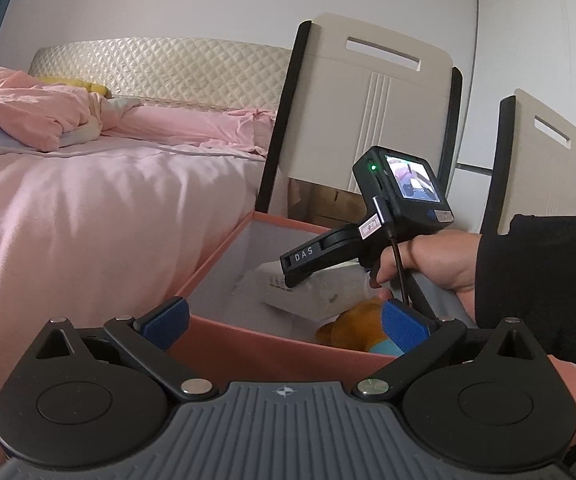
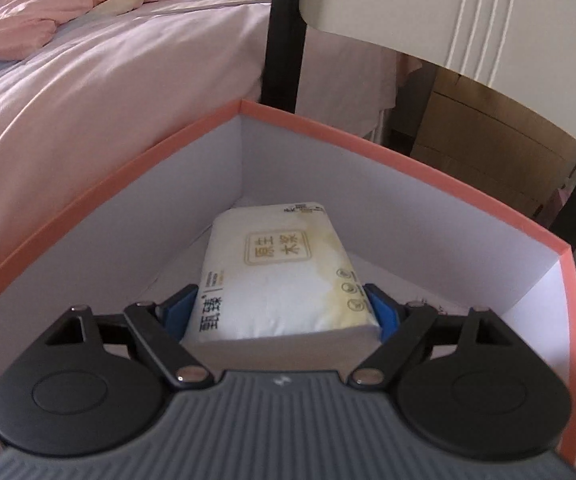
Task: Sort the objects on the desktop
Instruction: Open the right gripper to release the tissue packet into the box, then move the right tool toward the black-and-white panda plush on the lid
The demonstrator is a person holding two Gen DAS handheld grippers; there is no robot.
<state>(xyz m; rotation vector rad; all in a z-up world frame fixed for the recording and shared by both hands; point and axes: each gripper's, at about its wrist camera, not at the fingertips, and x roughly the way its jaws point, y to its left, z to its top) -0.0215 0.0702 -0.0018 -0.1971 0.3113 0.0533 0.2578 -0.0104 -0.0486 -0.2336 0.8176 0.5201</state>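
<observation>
Your right gripper clamps the white plastic-wrapped tissue pack inside the salmon-pink cardboard box, its long axis running away toward the far corner. Only your left view shows the brown plush bear lying beside it. Your left gripper hangs wide open, holding nothing, at the box's near wall. A pink-sheeted bed and beige chair stand behind.

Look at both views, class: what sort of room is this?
Most likely a bedroom. A bed with pink bedding and a padded headboard fills the left side, with two chairs beside it.
</observation>
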